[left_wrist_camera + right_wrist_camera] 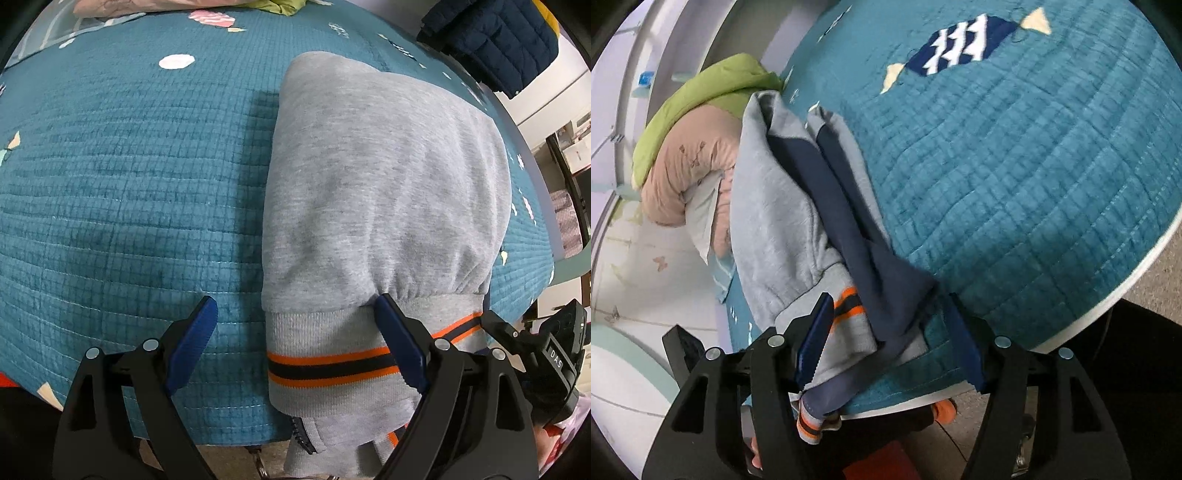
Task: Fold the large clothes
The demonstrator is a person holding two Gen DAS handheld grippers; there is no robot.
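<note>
The teal quilted bed cover [129, 184] filled both views, and on it, right of centre in my left view, lay the grey sweatshirt [380, 177] already folded into a thick bundle, its striped hem band [332, 363] hanging over the bed's near edge. I judged the fold nearly done: what remained was a last tuck or squaring of that hem end.

My left tongs [295, 347] stood released, jaws spread wide, one blue pad resting against the hem band and the other over bare quilt. My right tongs [890, 339] were likewise spread, straddling the navy and grey layers at lower centre without pinching them. The next move, I thought, called for closing on the hem corners together and lifting them inward so nothing slid off the edge.

Around it: a pink-and-green duvet [687, 162] at the upper left of the right view, touching the bundle's far end, and a navy puffer jacket [495, 40] at upper right of the left view, well apart.
</note>
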